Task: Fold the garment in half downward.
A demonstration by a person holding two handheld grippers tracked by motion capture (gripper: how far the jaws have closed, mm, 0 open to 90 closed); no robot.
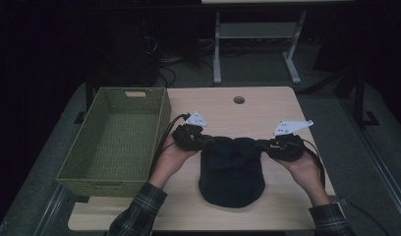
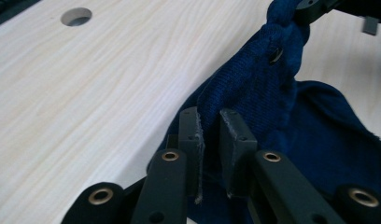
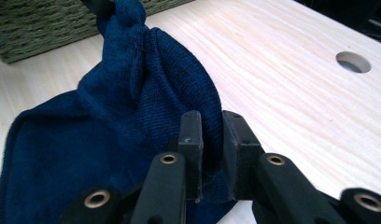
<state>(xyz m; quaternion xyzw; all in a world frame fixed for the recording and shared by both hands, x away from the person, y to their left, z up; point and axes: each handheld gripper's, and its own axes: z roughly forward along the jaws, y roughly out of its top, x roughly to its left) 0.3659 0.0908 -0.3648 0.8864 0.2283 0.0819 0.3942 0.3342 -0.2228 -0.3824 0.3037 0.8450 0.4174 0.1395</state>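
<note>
Holding a dark blue knitted garment [image 1: 231, 172] by its far edge, the left gripper [image 1: 204, 141] and right gripper [image 1: 261, 145] each have their jaws clamped on a fold of the cloth, as both gripper views show. The garment lies at the table's [image 1: 267, 105] six o'clock, its far edge raised between the grippers. The green woven basket [image 1: 93, 177] at nine o'clock holds nothing yet. To me the grasp looks done, while folding and stowing, if intended, remain.
</note>
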